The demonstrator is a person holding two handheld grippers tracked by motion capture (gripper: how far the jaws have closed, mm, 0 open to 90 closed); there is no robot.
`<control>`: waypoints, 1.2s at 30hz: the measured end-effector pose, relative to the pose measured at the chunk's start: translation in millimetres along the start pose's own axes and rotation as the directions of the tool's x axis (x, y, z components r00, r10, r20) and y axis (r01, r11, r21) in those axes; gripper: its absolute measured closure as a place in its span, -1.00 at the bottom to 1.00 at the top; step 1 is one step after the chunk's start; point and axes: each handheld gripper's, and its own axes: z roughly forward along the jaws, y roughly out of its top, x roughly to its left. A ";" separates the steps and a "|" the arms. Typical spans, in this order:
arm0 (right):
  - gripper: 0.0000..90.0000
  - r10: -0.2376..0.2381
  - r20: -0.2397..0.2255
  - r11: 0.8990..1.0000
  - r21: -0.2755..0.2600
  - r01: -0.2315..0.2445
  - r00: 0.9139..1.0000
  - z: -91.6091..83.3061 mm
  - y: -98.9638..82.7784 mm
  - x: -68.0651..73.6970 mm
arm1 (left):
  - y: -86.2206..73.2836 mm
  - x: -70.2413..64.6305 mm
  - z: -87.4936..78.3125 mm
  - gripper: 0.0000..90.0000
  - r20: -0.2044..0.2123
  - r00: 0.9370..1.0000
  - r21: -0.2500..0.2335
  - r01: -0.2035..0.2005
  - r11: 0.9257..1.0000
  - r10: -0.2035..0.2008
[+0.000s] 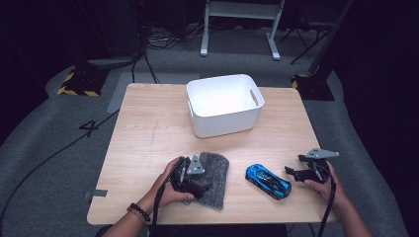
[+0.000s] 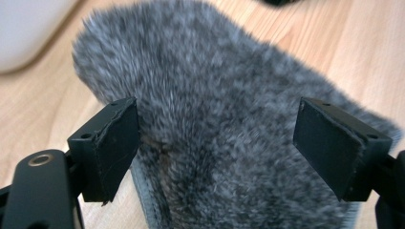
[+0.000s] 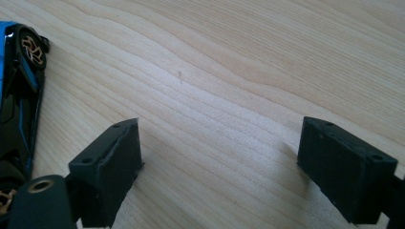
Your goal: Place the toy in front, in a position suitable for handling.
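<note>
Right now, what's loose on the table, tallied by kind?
White bins: 1
Grey furry cloths: 1
Blue toy cars: 1
Total: 3

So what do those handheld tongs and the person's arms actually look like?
Both the left tongs and the right tongs are black, with two flat rectangular jaws, a grey three-cornered plate on top and a black trailing cable. The left wrist wears a dark beaded bracelet. No sleeves show.
</note>
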 end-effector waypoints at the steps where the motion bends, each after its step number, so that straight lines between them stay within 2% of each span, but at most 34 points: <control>1: -0.67 -0.001 0.000 1.000 0.000 0.001 1.000 -0.1 -0.1 0.0 | -1.5 1.2 2.2 -0.63 -0.007 1.000 0.012 0.005 1.000 -0.005; 3: -0.67 -0.002 0.001 1.000 0.000 0.002 1.000 -0.3 -0.3 0.1 | -5.6 5.2 7.2 -0.63 -0.030 0.999 0.036 0.019 0.999 -0.018; 5: -0.67 -0.002 0.001 1.000 0.000 0.002 1.000 -0.4 -0.3 0.1 | -6.8 7.2 8.5 -0.65 -0.031 0.999 0.045 0.030 0.999 -0.028; 7: -0.67 -0.006 0.000 1.000 0.006 0.006 1.000 -1.3 -0.4 0.5 | -9.3 10.5 10.4 -0.65 -0.022 0.999 0.050 0.044 0.998 -0.043; 10: -0.62 -0.029 -0.028 0.999 0.028 0.030 0.999 -5.1 -0.4 2.3 | -11.8 14.1 14.2 -0.66 -0.004 0.999 0.049 0.046 0.998 -0.046; 13: -0.57 -0.046 -0.032 0.998 0.032 0.048 0.998 -8.5 0.0 4.4 | -12.6 16.6 15.3 -0.72 0.000 0.999 0.047 0.044 0.998 -0.044; 14: -0.55 -0.056 -0.048 0.998 0.012 0.056 0.997 -14.5 2.6 7.7 | -13.9 20.2 16.3 -0.74 0.006 0.999 0.042 0.042 0.998 -0.042; 17: -0.54 -0.059 -0.066 0.998 -0.010 0.058 0.996 -21.1 7.3 12.9 | -16.3 27.3 17.3 -0.80 0.007 0.997 0.044 0.075 0.996 -0.075; 23: -0.56 -0.136 -0.149 0.991 -0.032 0.132 0.979 -36.8 17.5 45.3 | -22.0 39.4 15.3 -0.85 0.004 0.994 0.038 0.109 0.993 -0.110; 27: -0.57 -0.185 -0.198 0.983 -0.029 0.183 0.963 -37.5 18.4 64.6 | -25.1 44.6 15.6 -0.89 0.013 0.993 0.026 0.116 0.993 -0.116; 30: -0.59 -0.193 -0.217 0.981 -0.043 0.189 0.957 -36.6 20.7 71.0 | -27.1 45.6 15.4 -0.89 0.017 0.994 0.012 0.112 0.994 -0.112; 33: -0.62 -0.210 -0.233 0.977 -0.031 0.209 0.949 -35.5 21.0 78.1 | -28.1 46.1 15.3 -0.89 0.021 0.994 0.005 0.107 0.994 -0.108; 36: -0.62 -0.225 -0.240 0.974 -0.027 0.225 0.944 -37.2 14.4 84.3 | -28.7 46.4 15.4 -0.89 0.025 0.994 -0.001 0.107 0.994 -0.107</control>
